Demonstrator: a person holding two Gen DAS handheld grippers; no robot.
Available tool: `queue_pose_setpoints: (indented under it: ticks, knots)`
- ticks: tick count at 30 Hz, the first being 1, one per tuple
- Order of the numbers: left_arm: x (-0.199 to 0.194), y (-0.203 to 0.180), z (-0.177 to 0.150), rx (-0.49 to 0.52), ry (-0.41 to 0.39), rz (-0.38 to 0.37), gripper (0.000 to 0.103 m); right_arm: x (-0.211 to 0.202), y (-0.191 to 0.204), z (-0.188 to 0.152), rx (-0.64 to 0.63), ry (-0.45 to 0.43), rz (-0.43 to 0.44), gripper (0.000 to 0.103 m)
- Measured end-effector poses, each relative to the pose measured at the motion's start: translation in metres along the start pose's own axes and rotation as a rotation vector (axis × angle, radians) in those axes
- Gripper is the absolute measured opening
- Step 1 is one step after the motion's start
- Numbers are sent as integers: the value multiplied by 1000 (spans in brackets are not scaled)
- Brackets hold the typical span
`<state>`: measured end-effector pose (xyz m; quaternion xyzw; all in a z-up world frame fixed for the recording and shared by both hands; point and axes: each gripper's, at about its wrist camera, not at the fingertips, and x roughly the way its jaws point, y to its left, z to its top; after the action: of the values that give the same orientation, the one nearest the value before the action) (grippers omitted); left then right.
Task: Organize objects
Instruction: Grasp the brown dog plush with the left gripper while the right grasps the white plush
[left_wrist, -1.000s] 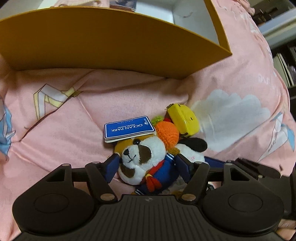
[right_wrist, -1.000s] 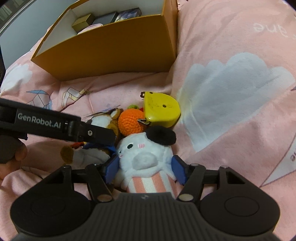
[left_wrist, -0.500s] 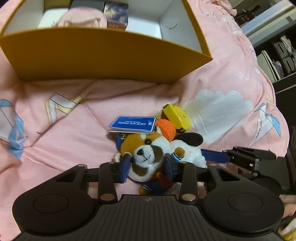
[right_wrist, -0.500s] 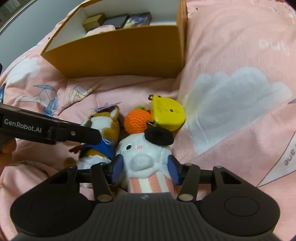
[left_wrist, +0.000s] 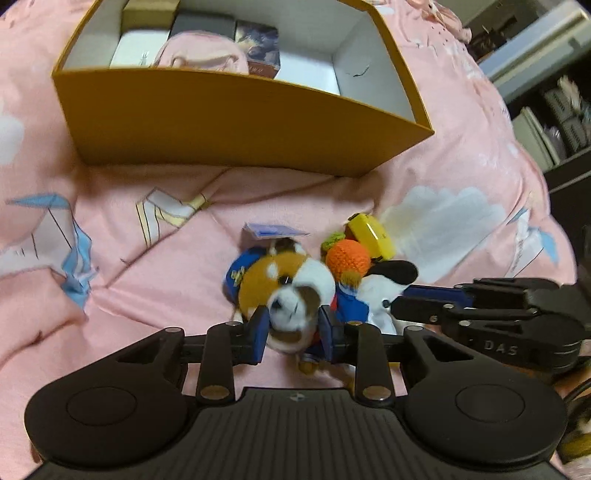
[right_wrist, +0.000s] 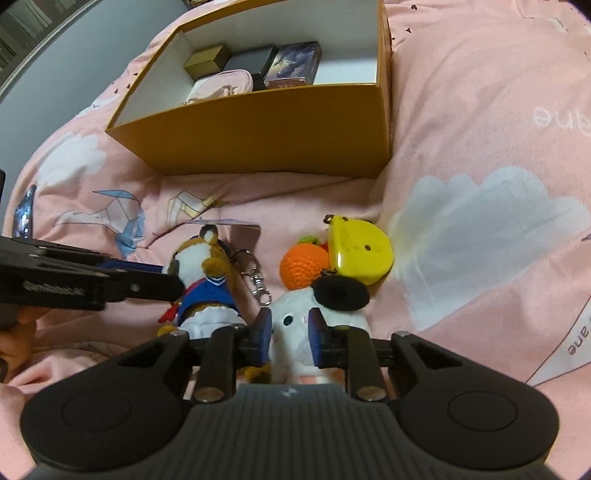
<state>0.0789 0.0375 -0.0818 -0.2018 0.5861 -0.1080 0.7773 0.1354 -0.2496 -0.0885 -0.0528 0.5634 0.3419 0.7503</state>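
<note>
My left gripper (left_wrist: 291, 328) is shut on the brown-and-white dog plush (left_wrist: 284, 280) in a blue sailor suit and holds it off the pink bedding; the dog also shows in the right wrist view (right_wrist: 207, 273). My right gripper (right_wrist: 290, 332) is shut on the white plush with a black ear (right_wrist: 295, 328), also seen in the left wrist view (left_wrist: 380, 291). An orange crochet ball (right_wrist: 303, 267) and a yellow case (right_wrist: 360, 254) lie just beyond. The open yellow box (left_wrist: 229, 122) stands farther back.
The box (right_wrist: 280, 125) holds a pink pouch (right_wrist: 221, 86), a gold box (right_wrist: 205, 62), a black box and a picture box (right_wrist: 293, 64). A metal clasp (right_wrist: 258, 286) hangs by the dog. Shelves (left_wrist: 554, 122) stand off the bed's right edge.
Both grippers have closed tighter on their plush toys and lifted them. The view has pulled back and up, so the inside of the yellow box now shows.
</note>
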Motion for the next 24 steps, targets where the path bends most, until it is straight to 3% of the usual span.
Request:
queue_pose_setpoints:
  ticks: [3, 8, 10, 12, 17, 24]
  knots:
    - [3, 4, 0, -42, 11, -35, 34, -2, -1, 4, 3, -8, -7, 33]
    - [5, 6, 2, -132, 21, -84, 54, -1, -1, 9, -20, -8, -25, 38]
    - [8, 6, 4, -185, 38, -103, 66, 2, 0, 9, -30, 0, -40, 45]
    - [13, 3, 7, -207, 42, -72, 68, 8, -1, 7, -28, 24, -56, 54]
    - [30, 2, 11, -255, 64, 6, 71, 25, -12, 3, 7, 81, -60, 64]
    - [49, 9, 13, -313, 87, 29, 83, 46, -28, 3, 69, 114, 16, 70]
